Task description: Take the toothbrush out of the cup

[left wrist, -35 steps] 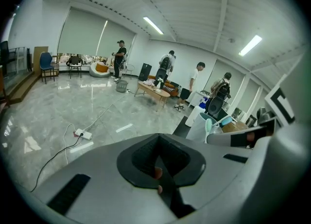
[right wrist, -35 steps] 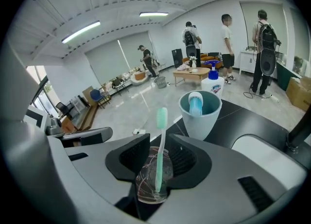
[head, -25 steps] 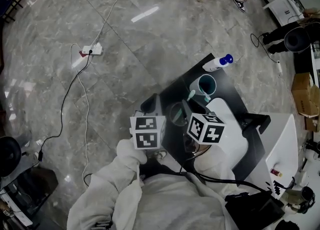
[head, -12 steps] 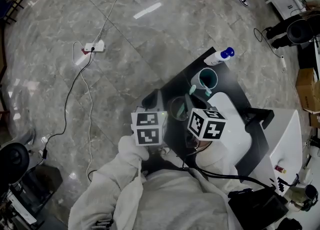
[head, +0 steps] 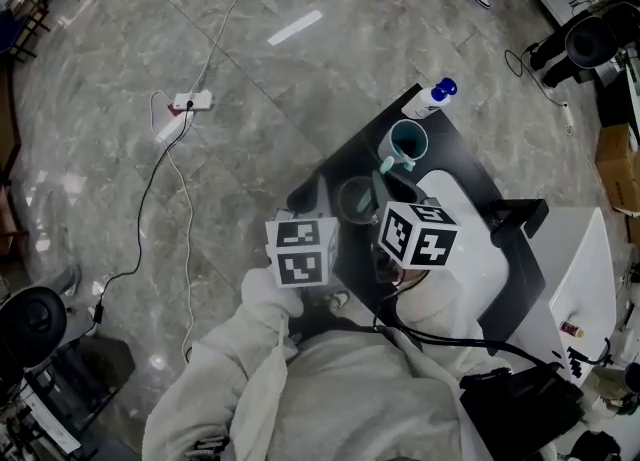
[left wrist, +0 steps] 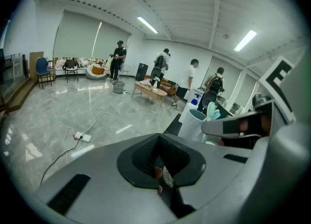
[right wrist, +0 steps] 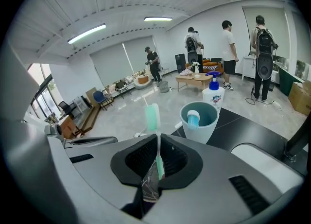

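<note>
Your right gripper view gives what the head view cannot. The right claw (right wrist: 156, 169) is clenched on the thin handle of the mint-and-white plastic toothbrush (right wrist: 152, 116). The bristle head stands upright above the jaws, left of the teal plastic cup (right wrist: 204, 131) and apart from it. Only here do you see the blue-capped item (right wrist: 193, 118) standing inside that teal cup. The white bottle with the blue cap (right wrist: 214, 94) is just beyond the cup on the black desk (right wrist: 252, 126). Below the jaws the handle runs into something clear and crinkled, so you cannot tell whether its tip is free.

The head view supplies the layout: a round clear cup (head: 341, 201) sits on the desk between your two claws, just short of the teal one. In your left gripper view the left claw (left wrist: 164, 177) looks drawn together on a sliver of that clear wall. The right claw and the brush head show off to its right.

Against a second ago, your right claw's jaws have just been closing, with the toothbrush between them. The cups, the bottle and both claws keep much the same arrangement on the desk.
</note>
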The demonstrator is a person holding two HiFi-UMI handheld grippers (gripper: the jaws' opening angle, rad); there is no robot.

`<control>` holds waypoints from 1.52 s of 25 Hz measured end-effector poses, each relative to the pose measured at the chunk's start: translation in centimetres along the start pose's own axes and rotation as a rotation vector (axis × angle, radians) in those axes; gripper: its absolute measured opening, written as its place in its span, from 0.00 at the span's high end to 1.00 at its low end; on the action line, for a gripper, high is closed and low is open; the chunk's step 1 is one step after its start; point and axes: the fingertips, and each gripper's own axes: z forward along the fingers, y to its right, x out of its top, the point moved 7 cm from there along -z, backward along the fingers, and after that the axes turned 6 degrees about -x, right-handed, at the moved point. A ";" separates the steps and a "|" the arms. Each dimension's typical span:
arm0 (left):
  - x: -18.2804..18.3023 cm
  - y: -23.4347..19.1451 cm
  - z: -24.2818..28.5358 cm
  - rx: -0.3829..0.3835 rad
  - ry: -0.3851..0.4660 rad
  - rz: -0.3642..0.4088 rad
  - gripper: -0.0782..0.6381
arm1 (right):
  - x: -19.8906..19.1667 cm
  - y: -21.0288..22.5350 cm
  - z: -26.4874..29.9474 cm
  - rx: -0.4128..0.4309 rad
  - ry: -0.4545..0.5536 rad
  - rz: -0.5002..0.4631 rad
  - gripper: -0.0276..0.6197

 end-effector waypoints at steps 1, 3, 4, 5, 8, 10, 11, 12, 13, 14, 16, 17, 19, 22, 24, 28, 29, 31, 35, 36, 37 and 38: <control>0.1 0.2 -0.3 0.000 0.007 0.004 0.89 | 0.2 -0.1 -0.4 0.005 0.013 0.000 0.90; 0.2 0.4 -0.9 0.003 0.020 0.013 0.89 | 0.6 -0.4 -1.1 0.016 0.033 0.002 0.90; 0.2 0.5 -1.2 0.004 0.026 0.018 0.89 | 0.7 -0.5 -1.5 0.022 0.042 0.006 0.90; 0.3 0.6 -1.5 0.006 0.031 0.023 0.89 | 0.8 -0.7 -1.9 0.028 0.051 0.010 0.90; 0.7 1.0 -2.3 0.009 0.049 0.036 0.89 | 1.3 -1.0 -2.9 0.043 0.087 0.019 0.90; 0.9 1.3 -2.8 0.009 0.060 0.046 0.89 | 1.7 -1.1 -3.6 0.049 0.111 0.022 0.90; 1.0 1.5 -3.1 0.009 0.064 0.051 0.89 | 1.9 -1.1 -4.0 0.051 0.123 0.024 0.90; 1.1 1.7 -3.3 0.007 0.069 0.058 0.89 | 2.1 -1.1 -4.5 0.052 0.134 0.028 0.90; 1.1 2.0 -3.6 0.004 0.074 0.066 0.89 | 2.2 -1.1 -5.0 0.054 0.146 0.033 0.90; 1.2 2.3 -3.8 0.000 0.080 0.075 0.89 | 2.3 -1.0 -5.6 0.054 0.158 0.039 0.90; 1.3 3.1 -4.3 -0.009 0.087 0.090 0.89 | 2.5 -0.8 -6.7 0.052 0.180 0.050 0.90; 1.4 3.5 -4.5 -0.015 0.090 0.097 0.89 | 2.5 -0.6 -7.3 0.050 0.191 0.055 0.90; 1.5 4.3 -4.8 -0.029 0.095 0.110 0.89 | 2.6 -0.2 -8.4 0.042 0.213 0.066 0.90; 1.6 5.4 -4.5 -0.053 0.097 0.131 0.89 | 2.9 0.8 -9.7 0.027 0.242 0.095 0.90; 1.6 6.2 -4.3 -0.075 0.091 0.141 0.89 | 2.8 1.6 -10.4 0.011 0.256 0.120 0.90; 1.1 8.2 -4.1 -0.121 0.076 0.174 0.89 | 1.9 3.2 -12.2 -0.029 0.277 0.155 0.90; 1.0 8.9 -4.0 -0.135 0.072 0.184 0.89 | 1.6 3.7 -12.8 -0.042 0.282 0.165 0.90; 0.7 10.4 -3.9 -0.168 0.063 0.207 0.89 | 0.9 4.8 -14.1 -0.070 0.294 0.189 0.90; -0.4 13.7 -3.2 -0.236 0.034 0.257 0.89 | -0.6 7.6 -16.3 -0.127 0.312 0.238 0.90; -0.7 14.5 -3.0 -0.253 0.025 0.271 0.89 | -1.0 8.2 -16.8 -0.141 0.316 0.250 0.90; -1.1 15.3 -2.8 -0.271 0.014 0.286 0.89 | -1.5 8.9 -17.3 -0.156 0.320 0.262 0.90; -1.5 16.1 -2.7 -0.290 0.004 0.301 0.89 | -2.1 9.5 -18.0 -0.172 0.324 0.276 0.90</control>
